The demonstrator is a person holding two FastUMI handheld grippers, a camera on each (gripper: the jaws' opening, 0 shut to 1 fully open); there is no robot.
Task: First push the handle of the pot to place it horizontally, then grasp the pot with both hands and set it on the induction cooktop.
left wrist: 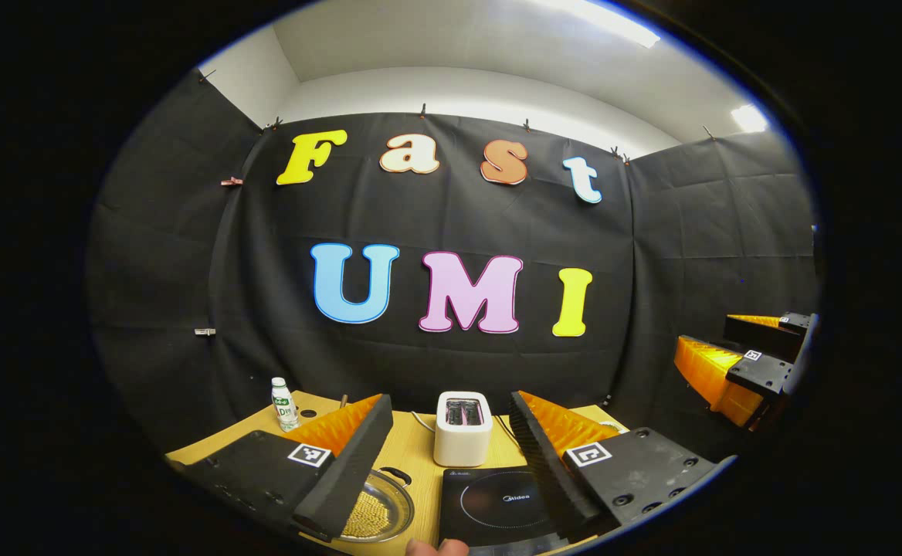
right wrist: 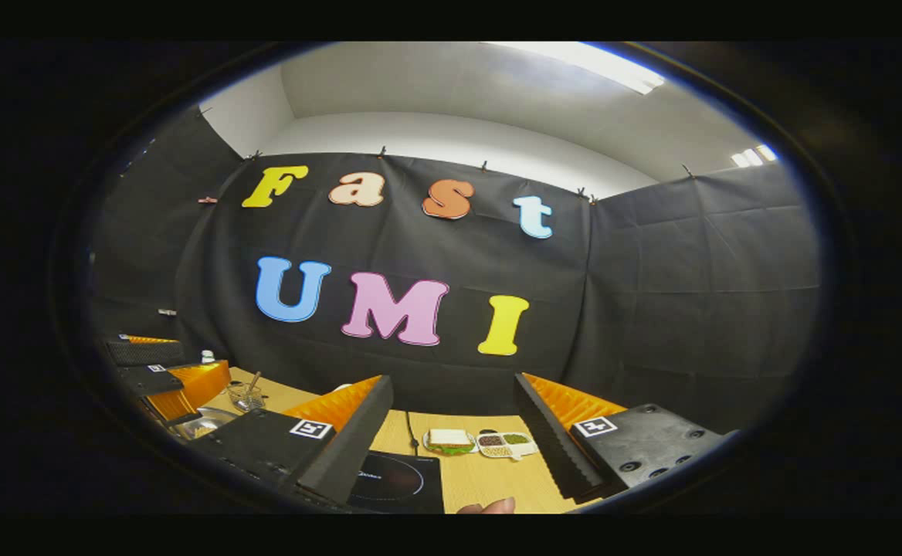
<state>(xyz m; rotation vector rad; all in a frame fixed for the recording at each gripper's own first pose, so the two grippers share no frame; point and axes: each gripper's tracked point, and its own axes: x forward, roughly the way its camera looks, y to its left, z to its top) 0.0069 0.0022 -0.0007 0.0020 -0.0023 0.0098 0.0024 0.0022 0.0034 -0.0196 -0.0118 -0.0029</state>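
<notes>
A shallow metal pot (left wrist: 389, 513) holding yellow beans sits on the wooden table (left wrist: 420, 455), low in the left gripper view and partly hidden behind my left finger. Its black loop handle (left wrist: 395, 474) points toward the far side. Just right of it lies the black induction cooktop (left wrist: 497, 502). My left gripper (left wrist: 449, 401) hangs open above both, holding nothing. In the right gripper view, my right gripper (right wrist: 449, 380) is open and empty over the cooktop (right wrist: 397, 479). The pot's rim (right wrist: 205, 421) shows far left, under the left gripper (right wrist: 188, 361).
A white toaster (left wrist: 462, 428) stands behind the cooktop and a small bottle (left wrist: 284, 404) at the back left. The right gripper (left wrist: 710, 333) hovers at the far right. A sandwich plate (right wrist: 451, 442), a compartment tray (right wrist: 506, 445) and a glass (right wrist: 246, 396) also sit on the table.
</notes>
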